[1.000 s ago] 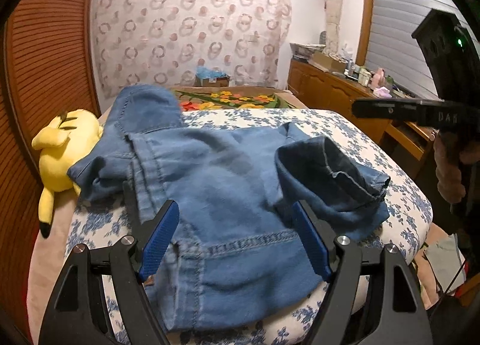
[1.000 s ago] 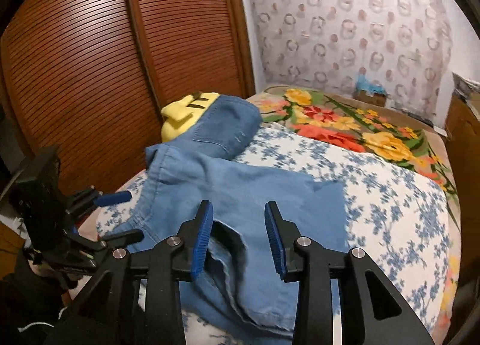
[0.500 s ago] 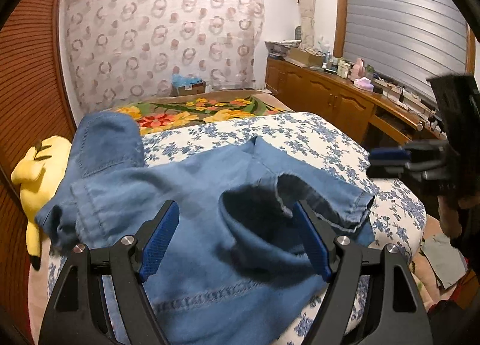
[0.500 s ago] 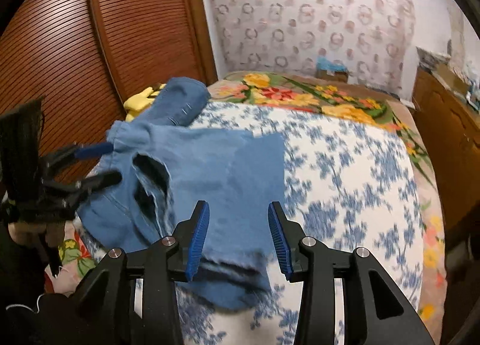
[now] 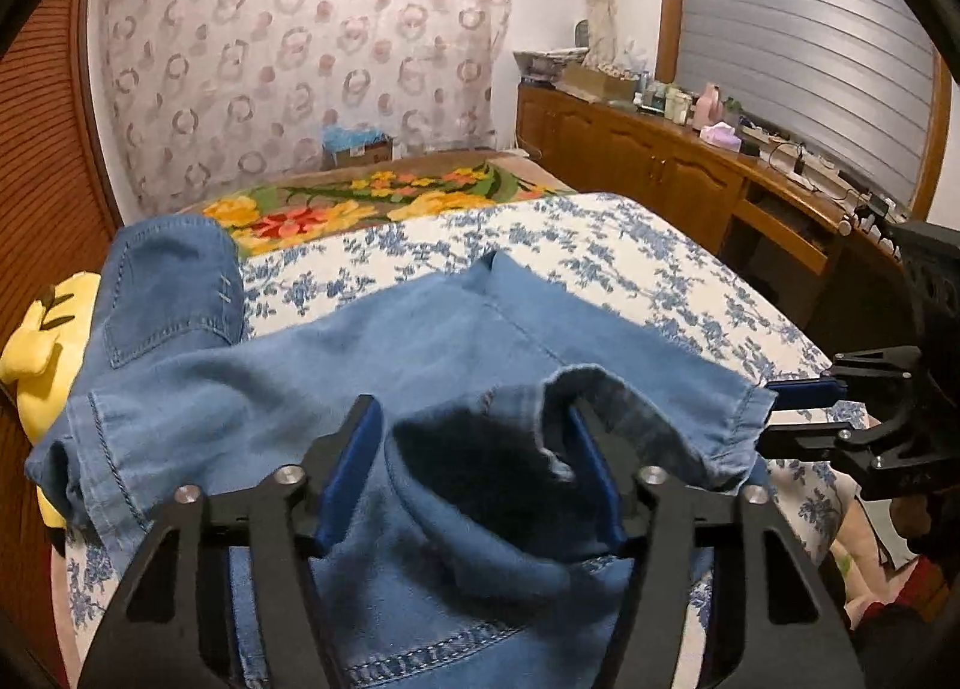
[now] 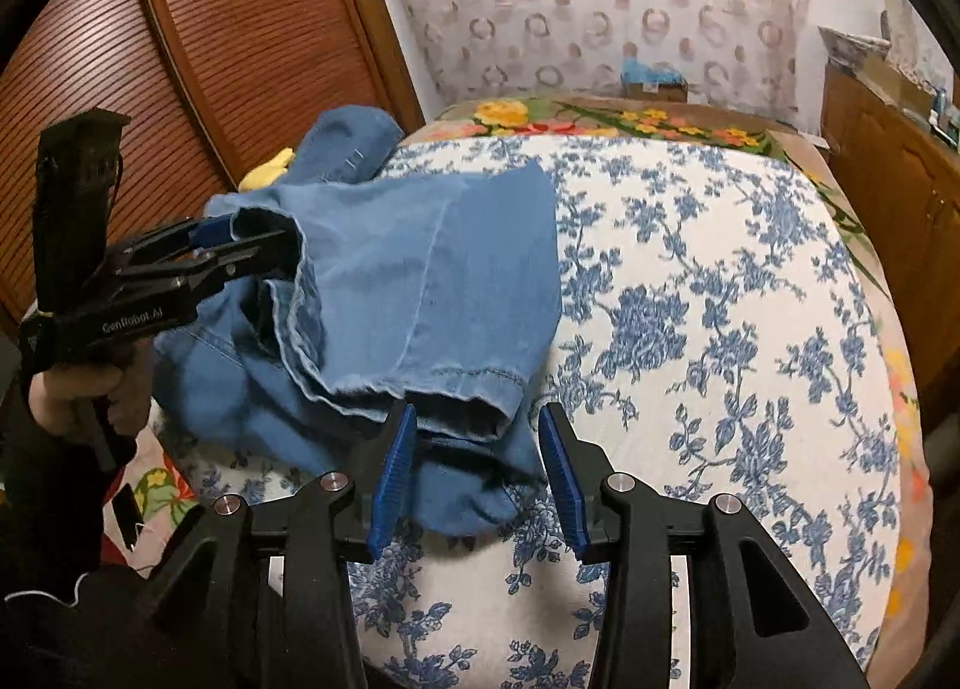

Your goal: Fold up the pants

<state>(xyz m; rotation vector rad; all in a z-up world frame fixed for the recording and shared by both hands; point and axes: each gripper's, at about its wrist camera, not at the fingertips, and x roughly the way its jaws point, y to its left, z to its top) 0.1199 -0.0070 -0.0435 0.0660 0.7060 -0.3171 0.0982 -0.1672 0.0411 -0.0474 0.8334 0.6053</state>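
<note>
Where the bed [image 6: 690, 293] fills most of both views, its near part is covered by a white sheet with blue flowers, and a blanket [image 5: 372, 197] with yellow, red and green flowers lies across the far end. The pants [image 5: 336, 377], blue denim, lie along the bed's near left edge, bunched and partly doubled over, with one end draped over a yellow stuffed toy [image 5: 42, 341] at the left edge of the bed. A hemmed leg end reaches toward the bed's near edge.

The left gripper [image 5: 474, 473] has a raised fold of the pants between its blue pads, and its jaws are closing on that fold; from the right wrist view the pads sit at the open hem, but I cannot tell that they press the cloth yet. The right gripper [image 6: 474, 473] hangs over the leg hem at the near edge with its jaws apart, cloth lying below and between them, not pinched. A hand [image 6: 78, 389] grips the left gripper's handle.

Slatted wooden doors [image 6: 198, 47] run along the left side of the room. A curtain [image 5: 300, 59] with ring patterns hangs behind the bed, and a small cardboard box [image 5: 360, 149] stands in front of it. On the right a wooden cabinet [image 5: 648, 161] carries bottles and clutter under a grey shutter [image 5: 798, 41].
</note>
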